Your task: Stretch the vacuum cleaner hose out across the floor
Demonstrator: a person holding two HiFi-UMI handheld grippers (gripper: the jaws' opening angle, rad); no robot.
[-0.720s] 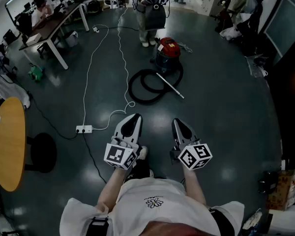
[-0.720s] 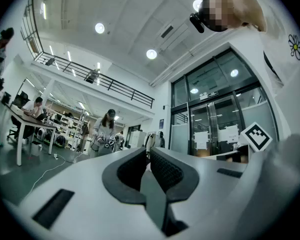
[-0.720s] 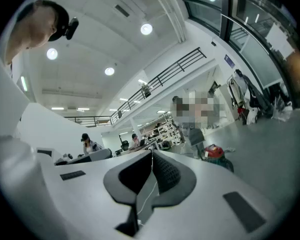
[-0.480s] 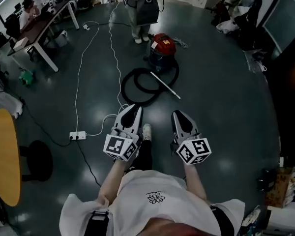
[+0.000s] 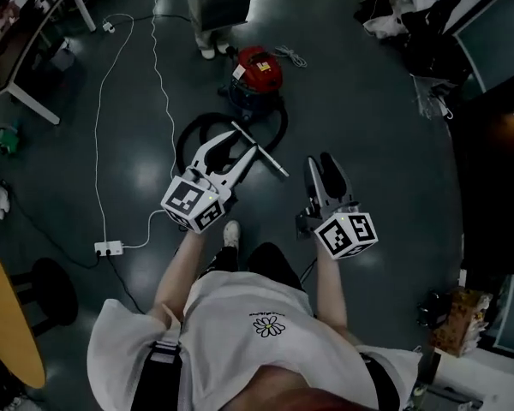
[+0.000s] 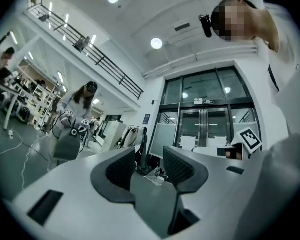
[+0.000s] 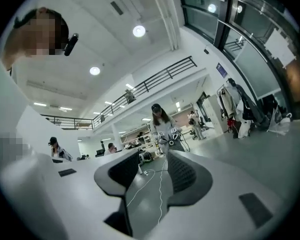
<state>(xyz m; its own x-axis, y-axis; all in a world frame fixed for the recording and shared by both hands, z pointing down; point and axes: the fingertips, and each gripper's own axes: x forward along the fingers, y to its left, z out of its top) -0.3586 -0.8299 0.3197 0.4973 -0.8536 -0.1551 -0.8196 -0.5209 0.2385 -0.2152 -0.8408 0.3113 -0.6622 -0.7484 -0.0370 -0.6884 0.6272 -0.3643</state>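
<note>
In the head view a red-topped vacuum cleaner (image 5: 259, 68) stands on the dark floor. Its black hose (image 5: 188, 131) lies coiled in loops in front of it, and a metal wand (image 5: 265, 157) lies slanting across the coil. My left gripper (image 5: 231, 144) is held in the air and overlaps the coil's near side in this view; its jaws are open and empty. My right gripper (image 5: 322, 163) hangs to the right of the wand, also open and empty. Both gripper views look level across the hall, with nothing between the left gripper (image 6: 149, 163) jaws or the right gripper (image 7: 154, 168) jaws.
A white cable (image 5: 98, 127) runs along the floor to a power strip (image 5: 109, 248) at the left. A person (image 5: 212, 7) stands just beyond the vacuum. Also around are a desk (image 5: 26, 54), a yellow round table (image 5: 8, 315), a black stool (image 5: 44, 285), and clutter (image 5: 450, 319) at the right.
The person holding the grippers has stepped forward, so the vacuum and hose are nearer. The left gripper has gone up and forward over the coil. Both jaws stay equally apart.
</note>
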